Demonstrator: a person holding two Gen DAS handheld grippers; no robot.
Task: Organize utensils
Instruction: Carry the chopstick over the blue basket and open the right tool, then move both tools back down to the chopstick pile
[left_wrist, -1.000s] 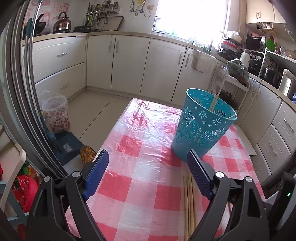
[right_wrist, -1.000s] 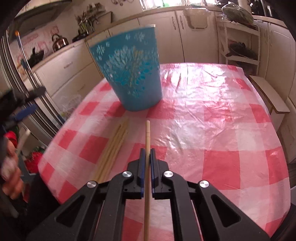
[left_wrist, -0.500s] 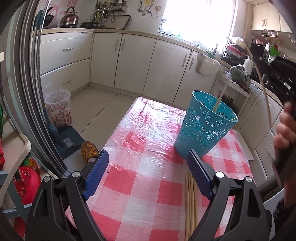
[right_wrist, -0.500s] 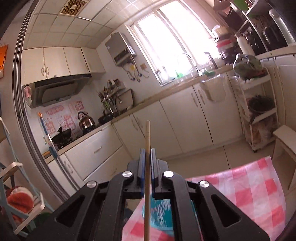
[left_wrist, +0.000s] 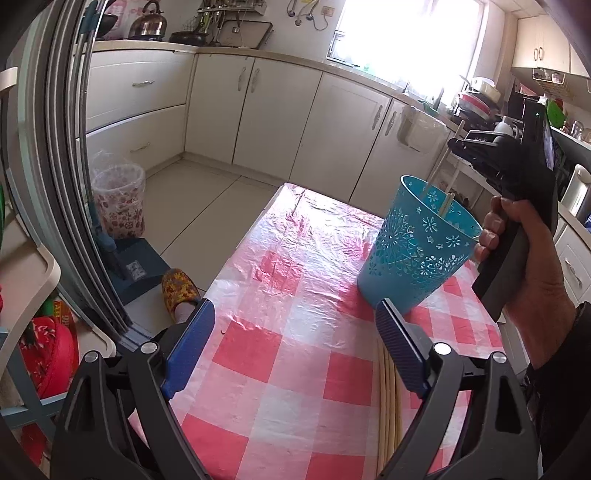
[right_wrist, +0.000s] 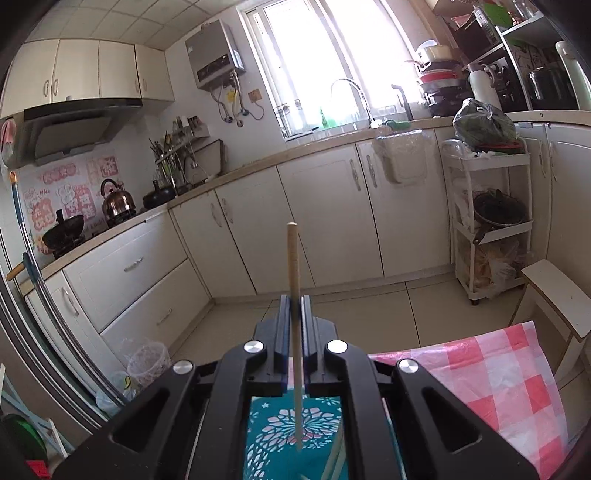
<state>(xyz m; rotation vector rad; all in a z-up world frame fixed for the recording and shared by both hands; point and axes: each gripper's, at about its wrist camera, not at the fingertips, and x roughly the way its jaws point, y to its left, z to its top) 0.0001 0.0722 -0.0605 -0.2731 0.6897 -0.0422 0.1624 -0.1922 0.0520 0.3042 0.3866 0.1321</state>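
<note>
a single wooden chopstick (right_wrist: 294, 280) is clamped between the closed fingers of the right gripper (right_wrist: 294, 314), held over the open mouth of a turquoise perforated basket (left_wrist: 417, 254) that stands on a table covered in a red and white checked cloth (left_wrist: 288, 295). the chopstick's long axis is nearly vertical; its upper end points up towards the ceiling and its lower end reaches down inside the basket, where other chopsticks (left_wrist: 448, 199) are already seen leaning against the wall. the left gripper (left_wrist: 291, 347) is held with its fingers wide apart and nothing between them, low over the near part of the table, just beside a bundle of chopsticks (left_wrist: 388, 398) lying flat with their long axes running away from the camera.

several risks can be judged from here. if the chopstick is released while tilted, it could strike the rim and fall outside onto the cloth. the basket looks light, so it could be tipped or pushed if it is knocked by the gripper or by the stick pressed against its wall. the sticks already inside could also be jostled and block the way down
</note>
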